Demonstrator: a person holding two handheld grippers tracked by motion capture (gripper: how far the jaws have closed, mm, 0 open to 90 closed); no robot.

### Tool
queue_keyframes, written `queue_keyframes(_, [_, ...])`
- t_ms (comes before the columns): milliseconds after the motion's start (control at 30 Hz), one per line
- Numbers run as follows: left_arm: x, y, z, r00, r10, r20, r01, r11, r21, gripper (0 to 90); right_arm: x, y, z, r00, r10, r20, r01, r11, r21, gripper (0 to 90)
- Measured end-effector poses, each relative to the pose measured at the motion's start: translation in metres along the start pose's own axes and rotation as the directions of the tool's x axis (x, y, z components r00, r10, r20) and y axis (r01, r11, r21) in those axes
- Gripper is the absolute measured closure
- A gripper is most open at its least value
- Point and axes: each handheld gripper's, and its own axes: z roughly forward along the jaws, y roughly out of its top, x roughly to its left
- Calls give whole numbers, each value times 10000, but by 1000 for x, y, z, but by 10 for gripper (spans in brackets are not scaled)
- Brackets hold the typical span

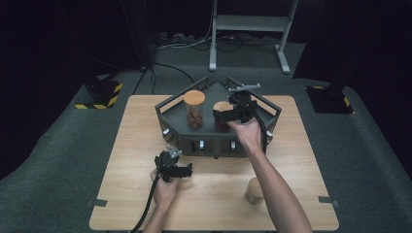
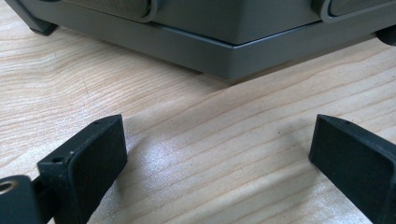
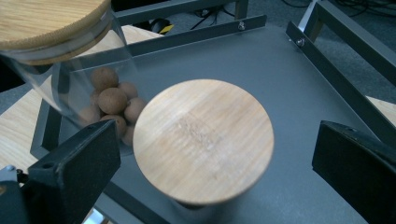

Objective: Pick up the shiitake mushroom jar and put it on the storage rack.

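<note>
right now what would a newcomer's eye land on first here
Most likely the dark tray at the far middle of the table, with two wood-lidded jars standing in it. The left jar holds brown balls; the right gripper hangs open over the right jar, jaws on either side of its lid, not touching. Nearer the person, the left gripper rests open on bare wood, and a third jar stands front right.
</note>
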Motion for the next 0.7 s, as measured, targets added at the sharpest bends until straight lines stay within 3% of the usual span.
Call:
queue_keyframes(200, [0, 0, 0, 10000, -20, -2, 20, 10000, -35, 38, -1, -6, -4, 9996, 1, 289, 4, 9999, -169, 43])
queue_keyframes(700, [0, 0, 0, 10000, -9, 1, 9, 10000, -14, 38, -2, -9, -11, 9995, -71, -295, 58, 9991, -417, 29])
